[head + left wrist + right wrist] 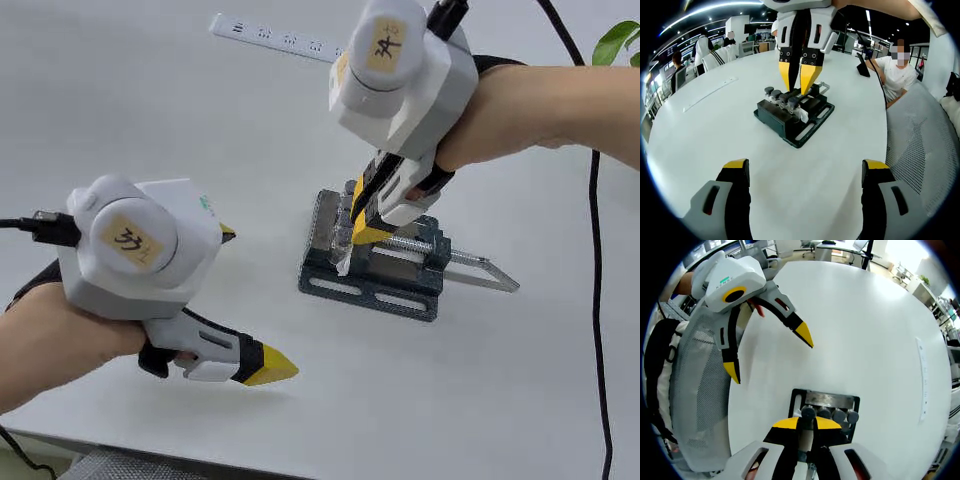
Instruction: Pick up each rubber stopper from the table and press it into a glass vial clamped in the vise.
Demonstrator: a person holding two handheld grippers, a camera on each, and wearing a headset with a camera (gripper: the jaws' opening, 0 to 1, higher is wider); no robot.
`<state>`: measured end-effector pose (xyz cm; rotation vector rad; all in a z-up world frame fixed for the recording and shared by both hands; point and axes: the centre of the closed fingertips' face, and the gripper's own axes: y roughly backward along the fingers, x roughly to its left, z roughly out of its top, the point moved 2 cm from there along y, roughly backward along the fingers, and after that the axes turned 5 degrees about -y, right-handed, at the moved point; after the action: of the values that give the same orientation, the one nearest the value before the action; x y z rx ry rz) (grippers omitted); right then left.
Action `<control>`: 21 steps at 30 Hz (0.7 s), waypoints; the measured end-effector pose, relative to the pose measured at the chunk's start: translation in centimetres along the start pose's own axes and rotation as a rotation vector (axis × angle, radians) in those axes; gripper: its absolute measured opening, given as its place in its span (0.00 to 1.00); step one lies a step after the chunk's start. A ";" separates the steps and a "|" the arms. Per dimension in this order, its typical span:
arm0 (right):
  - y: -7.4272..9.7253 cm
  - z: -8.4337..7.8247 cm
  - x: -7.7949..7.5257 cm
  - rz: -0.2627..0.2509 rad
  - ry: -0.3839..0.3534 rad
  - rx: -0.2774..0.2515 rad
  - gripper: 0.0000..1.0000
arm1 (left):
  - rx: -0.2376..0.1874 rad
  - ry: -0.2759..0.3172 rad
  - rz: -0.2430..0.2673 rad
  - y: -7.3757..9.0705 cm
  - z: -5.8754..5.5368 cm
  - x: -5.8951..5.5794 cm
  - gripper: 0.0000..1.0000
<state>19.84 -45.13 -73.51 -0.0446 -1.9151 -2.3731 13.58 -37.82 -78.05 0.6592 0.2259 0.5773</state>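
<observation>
**Right gripper down on vial row, left gripper idle**

Holds left gripper (250, 300), white body w/ black, yellow-tipped jaws, low over near-left part of round white desk (150, 120), well apart from the work, w/ jaws spread wide and nothing betw them. Confirms this in left gripper view (805, 165): bare desk betw the two tips.

Points right gripper (360, 235), same build, steeply down onto dark metal vise (400, 290) standing mid-desk, w/ jaws drawn together to a slim gap. Can't tell whether anything is pinched betw the tips.

Finds small glass vials (343, 232) clamped upright in a row in the vise. Shows, in right gripper view, four round grey rubber stoppers (839, 415) side by side, each seated on a vial top, w/ own tips (807, 424) just beside the end one. Catches same gripper from the front in left gripper view (796, 92), tips down at the vial row.

Leaves long white power strip (275, 38) lying flat at far side of desk, well apart from vise. Trails thin black cable (597, 250) down right side of desk. Has grey mesh chair (700, 405) just beside desk edge.
</observation>
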 end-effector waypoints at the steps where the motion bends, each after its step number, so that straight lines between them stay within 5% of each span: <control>1: -0.1 0.0 -0.1 0.002 0.000 0.000 0.07 | -0.001 0.002 0.001 0.0 0.0 0.0 0.92; 21: -0.9 0.2 -0.5 0.034 0.002 0.003 0.02 | 0.000 0.015 0.009 0.0 -0.2 0.1 0.92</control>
<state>20.23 -44.75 -74.42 -0.0742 -1.9014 -2.3472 13.55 -37.62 -78.20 0.6561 0.2370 0.5909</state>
